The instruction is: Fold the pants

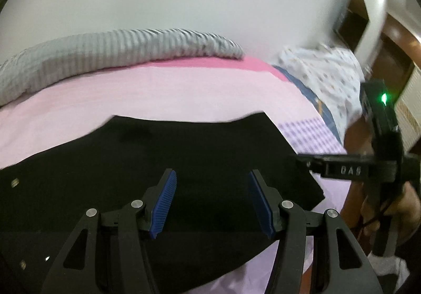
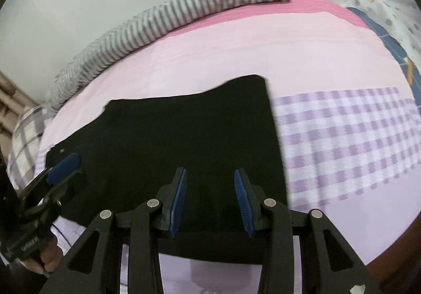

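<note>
- Your black pants lie folded flat on the bed, on its pink sheet, with one straight edge beside a purple checked patch.
- A grey striped rolled blanket runs along the white wall behind the pants, well apart from them; a white dotted cloth sits at the far corner.
- Nothing lies on the pants or blocks them.
- Your left gripper hangs over the pants with its jaws released and nothing between the blue pads.
- Your right gripper is also released, jaws apart above the cloth, gripping nothing.
- The letters "DAS" show on the right gripper's body in the left view; the print on the left gripper in the right view is too blurred to read.
- Only the right view shows a plaid pillow at the left edge; only the left view shows brown wooden furniture.
</note>
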A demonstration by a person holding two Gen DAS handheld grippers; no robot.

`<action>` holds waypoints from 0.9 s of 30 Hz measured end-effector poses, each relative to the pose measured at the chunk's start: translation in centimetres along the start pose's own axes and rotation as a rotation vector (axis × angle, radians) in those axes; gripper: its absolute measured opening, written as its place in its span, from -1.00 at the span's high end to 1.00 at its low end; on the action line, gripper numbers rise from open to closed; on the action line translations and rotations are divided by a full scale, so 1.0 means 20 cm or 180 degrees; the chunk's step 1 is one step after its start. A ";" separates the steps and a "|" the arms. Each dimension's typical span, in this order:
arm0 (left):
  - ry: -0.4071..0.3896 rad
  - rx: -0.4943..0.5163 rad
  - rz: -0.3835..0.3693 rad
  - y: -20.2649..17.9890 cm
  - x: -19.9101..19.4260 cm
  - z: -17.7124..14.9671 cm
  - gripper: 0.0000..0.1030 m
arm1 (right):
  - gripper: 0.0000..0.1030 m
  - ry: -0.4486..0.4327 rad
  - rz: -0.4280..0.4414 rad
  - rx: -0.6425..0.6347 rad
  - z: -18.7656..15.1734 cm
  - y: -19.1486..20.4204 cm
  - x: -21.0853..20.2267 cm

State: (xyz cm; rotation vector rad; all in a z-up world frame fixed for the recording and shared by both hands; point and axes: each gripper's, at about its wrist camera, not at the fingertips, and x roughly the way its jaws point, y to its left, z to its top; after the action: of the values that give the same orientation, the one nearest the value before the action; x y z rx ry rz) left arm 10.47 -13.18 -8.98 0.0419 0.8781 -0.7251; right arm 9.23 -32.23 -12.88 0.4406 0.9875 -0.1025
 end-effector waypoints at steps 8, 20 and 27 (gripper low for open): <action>0.0463 0.0101 0.0115 0.01 0.20 -0.17 -0.14 | 0.29 -0.0070 -0.0206 -0.0084 0.03 -0.08 0.04; 0.0442 0.0270 0.0188 -0.02 0.15 -0.24 -0.20 | 0.27 -0.0139 -0.0540 -0.0204 0.39 -0.18 0.30; 0.0421 0.0265 0.0199 -0.01 0.16 -0.25 -0.24 | 0.23 -0.0006 -0.0549 -0.0255 0.28 -0.20 0.29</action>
State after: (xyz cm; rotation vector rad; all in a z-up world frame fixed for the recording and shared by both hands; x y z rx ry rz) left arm 8.26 -13.47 -14.52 0.1924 0.9683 -0.7060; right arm 15.61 -37.42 -16.24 0.2816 1.0230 -0.2179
